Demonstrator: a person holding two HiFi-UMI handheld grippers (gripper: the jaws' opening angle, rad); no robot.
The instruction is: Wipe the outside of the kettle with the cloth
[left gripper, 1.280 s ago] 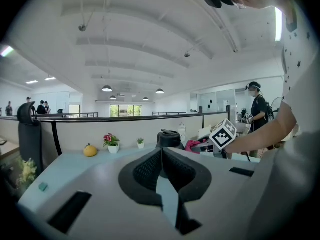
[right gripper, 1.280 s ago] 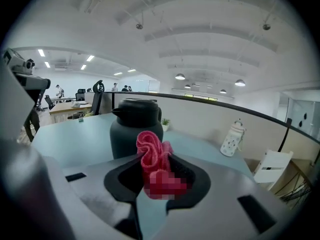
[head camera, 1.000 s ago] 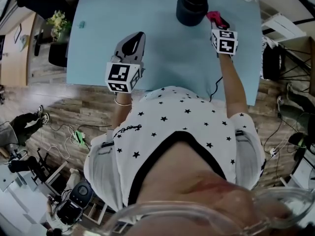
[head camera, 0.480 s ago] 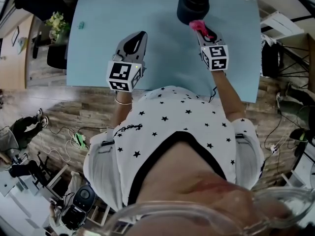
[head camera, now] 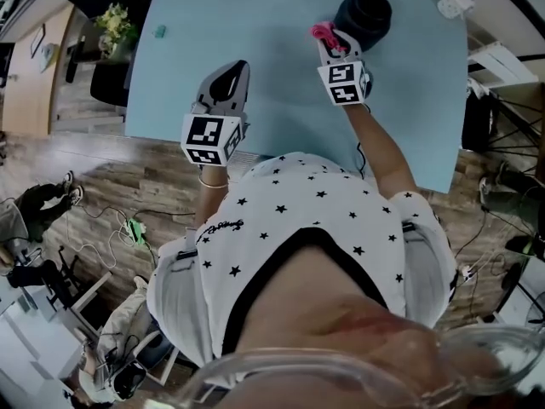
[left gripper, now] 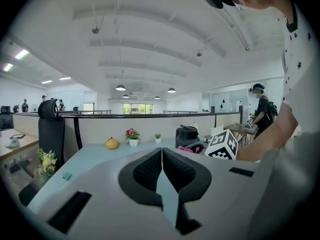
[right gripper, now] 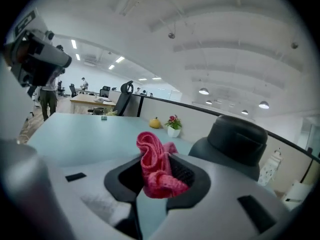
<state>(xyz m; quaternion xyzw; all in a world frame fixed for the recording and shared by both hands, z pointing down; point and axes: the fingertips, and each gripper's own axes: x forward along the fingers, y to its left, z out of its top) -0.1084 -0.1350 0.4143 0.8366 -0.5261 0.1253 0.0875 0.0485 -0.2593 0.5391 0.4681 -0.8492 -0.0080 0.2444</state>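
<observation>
Soft, light pink cloth (right gripper: 152,156), bunched and pinched in right hand-held gripper (right gripper: 159,173); likely to flop and drape. Just beside black kettle (head camera: 364,15), upper right of tabletop (head camera: 255,24); contact unclear. Kettle probably rigid, smooth, heavier. Left hand-held gripper (left gripper: 161,159) clenched on nothing. Cloth's folds clear only in right gripper view; spacing of grippers only from head view.

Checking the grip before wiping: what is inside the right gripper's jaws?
A bunched pink cloth sits clamped in the right gripper, between its jaws, with its loose end sticking up. The cloth itself hides where it is pinched, so how deep it reaches cannot be seen.
</observation>
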